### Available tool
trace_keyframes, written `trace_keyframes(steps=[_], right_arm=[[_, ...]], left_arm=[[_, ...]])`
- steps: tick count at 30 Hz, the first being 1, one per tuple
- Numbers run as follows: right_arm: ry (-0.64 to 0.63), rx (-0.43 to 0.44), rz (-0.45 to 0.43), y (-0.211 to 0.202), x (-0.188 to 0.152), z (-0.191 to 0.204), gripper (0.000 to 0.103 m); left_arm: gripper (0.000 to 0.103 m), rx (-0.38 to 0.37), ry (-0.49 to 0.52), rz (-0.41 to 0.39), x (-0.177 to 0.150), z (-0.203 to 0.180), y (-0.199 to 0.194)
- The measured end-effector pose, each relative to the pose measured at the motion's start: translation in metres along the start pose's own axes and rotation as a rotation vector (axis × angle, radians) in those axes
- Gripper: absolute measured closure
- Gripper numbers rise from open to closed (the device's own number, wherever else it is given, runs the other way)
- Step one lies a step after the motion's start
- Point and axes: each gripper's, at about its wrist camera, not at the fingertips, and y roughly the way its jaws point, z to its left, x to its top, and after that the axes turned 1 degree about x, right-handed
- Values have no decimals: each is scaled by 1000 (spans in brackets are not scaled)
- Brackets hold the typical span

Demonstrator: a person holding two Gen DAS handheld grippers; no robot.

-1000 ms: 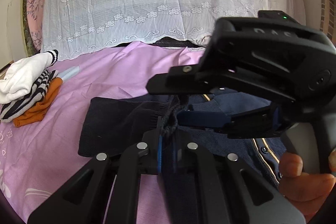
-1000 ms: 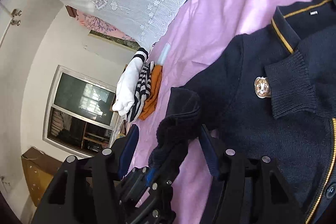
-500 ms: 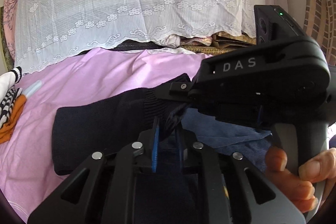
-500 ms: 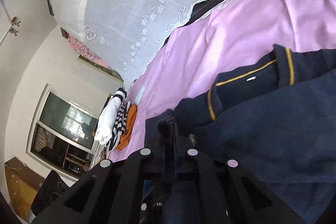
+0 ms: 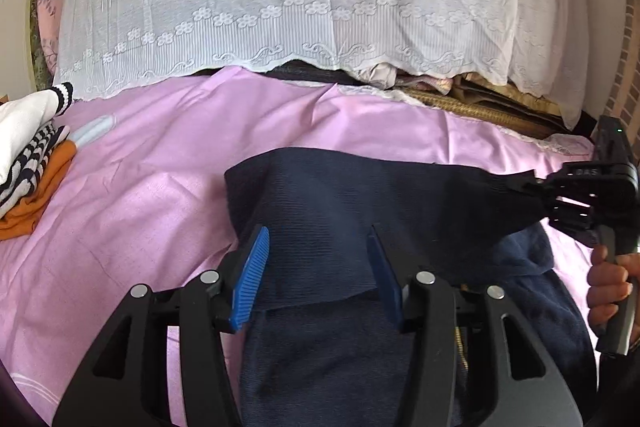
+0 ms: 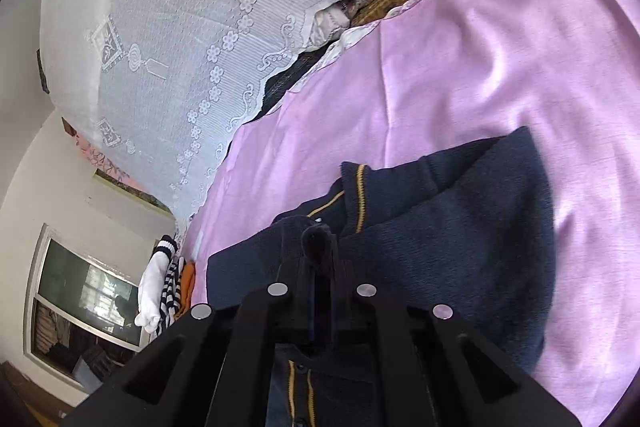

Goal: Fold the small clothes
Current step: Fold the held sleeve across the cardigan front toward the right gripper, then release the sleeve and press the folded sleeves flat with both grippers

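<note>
Left wrist view: left gripper spread wide over the navy cardigan, whose sleeve the right gripper, at 3 o'clock, pinches tight.

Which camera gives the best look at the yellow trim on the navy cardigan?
The right wrist view: the navy cardigan shows its yellow trim clearly at the collar. In the left wrist view, folded fabric covers it, leaving only a sliver of trim.

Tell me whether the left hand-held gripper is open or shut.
Open. The left hand-held gripper has its blue pads spread wide apart over the navy sweater, gripping nothing.
</note>
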Motion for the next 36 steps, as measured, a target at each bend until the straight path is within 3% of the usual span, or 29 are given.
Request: trace_keyframes(steps=[4, 6, 10, 12, 14, 17, 19, 22, 25, 28, 30, 32, 36], right_arm=[[12, -29, 4, 0, 3, -12, 98], [-20, -92, 0, 4, 2, -13, 98], [-88, -222, 19, 17, -3, -17, 97], [-115, -286, 20, 21, -4, -21, 92], [-98, -285, 8, 16, -3, -22, 90], [-140, -327, -98, -9, 0, -5, 85], [-187, -278, -112, -14, -2, 13, 85], [-224, -194, -51, -1, -10, 31, 85], [-267, -200, 20, 21, -21, 38, 85], [-276, -269, 73, 36, -26, 28, 86], [-247, -264, 107, 43, -24, 13, 91], [-223, -263, 102, 43, -23, 5, 103], [-194, -246, 89, 36, -26, 6, 99]], left_arm=[[53, 83, 25, 95, -1, 4, 30], [53, 135, 43, 148, -3, 4, 47], [39, 177, 34, 221, -10, 11, 69], [35, 165, 13, 219, -9, 16, 68], [36, 154, 4, 205, -6, 19, 60], [36, 128, -3, 159, 3, 20, 44], [37, 98, 5, 136, 13, 15, 38], [37, 104, 59, 130, 25, -2, 46], [37, 105, 92, 151, 24, -16, 64], [36, 132, 121, 186, 11, -21, 84], [31, 136, 129, 188, 3, -19, 91], [30, 118, 111, 193, 4, -16, 91], [31, 103, 98, 181, 4, -12, 83]])
